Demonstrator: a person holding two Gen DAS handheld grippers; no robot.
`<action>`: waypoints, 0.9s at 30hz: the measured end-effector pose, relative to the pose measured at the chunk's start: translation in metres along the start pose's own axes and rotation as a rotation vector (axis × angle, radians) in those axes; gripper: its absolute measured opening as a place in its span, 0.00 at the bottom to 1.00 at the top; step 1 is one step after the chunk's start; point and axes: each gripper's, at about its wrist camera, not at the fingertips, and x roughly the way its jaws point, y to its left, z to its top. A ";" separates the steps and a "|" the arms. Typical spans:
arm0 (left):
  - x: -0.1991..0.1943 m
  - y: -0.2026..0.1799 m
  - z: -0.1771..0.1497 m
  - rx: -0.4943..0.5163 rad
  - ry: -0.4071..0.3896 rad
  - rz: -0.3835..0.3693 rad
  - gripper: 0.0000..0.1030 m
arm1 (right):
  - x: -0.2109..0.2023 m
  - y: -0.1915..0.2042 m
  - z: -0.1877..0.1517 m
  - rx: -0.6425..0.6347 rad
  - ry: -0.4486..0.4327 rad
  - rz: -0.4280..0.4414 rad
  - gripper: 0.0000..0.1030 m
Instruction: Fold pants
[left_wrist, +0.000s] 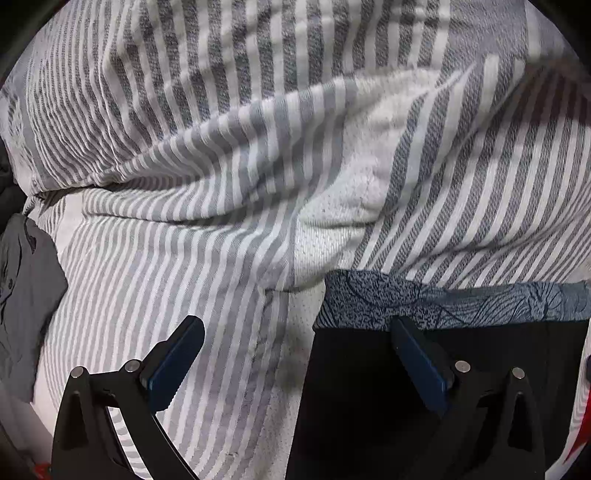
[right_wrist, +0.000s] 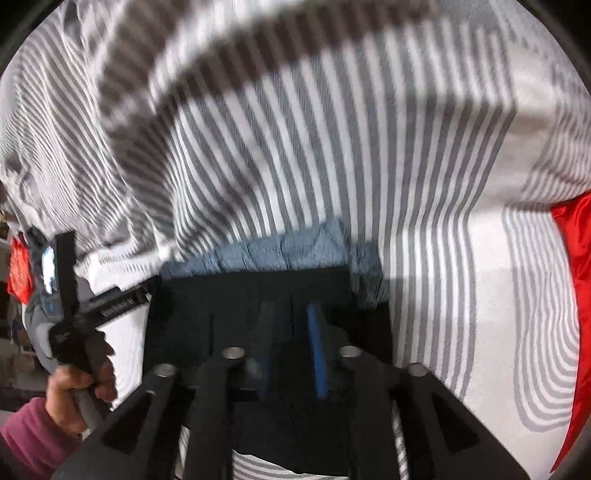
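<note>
On striped bedding, left claw spread wide beside black pants, right claw pinching them, pointing forward.

Both views were bright on the striped bedding, with light falling from above and soft shadows gathered in its folds. The left wrist view was sharp at the centre, and its stripes bent and darkened toward the round fisheye rim. The right wrist view was smeared by motion blur, worst along the upper left. The black pants showed as a near featureless dark mass, and the red cloth looked oversaturated
</note>
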 end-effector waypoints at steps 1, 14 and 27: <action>0.003 -0.001 -0.002 0.005 0.003 -0.002 0.99 | 0.010 -0.002 -0.006 0.003 0.029 -0.016 0.43; 0.004 -0.001 -0.011 0.012 -0.001 -0.012 0.99 | 0.027 -0.016 -0.019 0.037 0.024 -0.009 0.58; -0.028 -0.010 -0.028 0.058 -0.014 -0.031 0.99 | 0.033 -0.010 -0.018 0.031 0.002 -0.006 0.60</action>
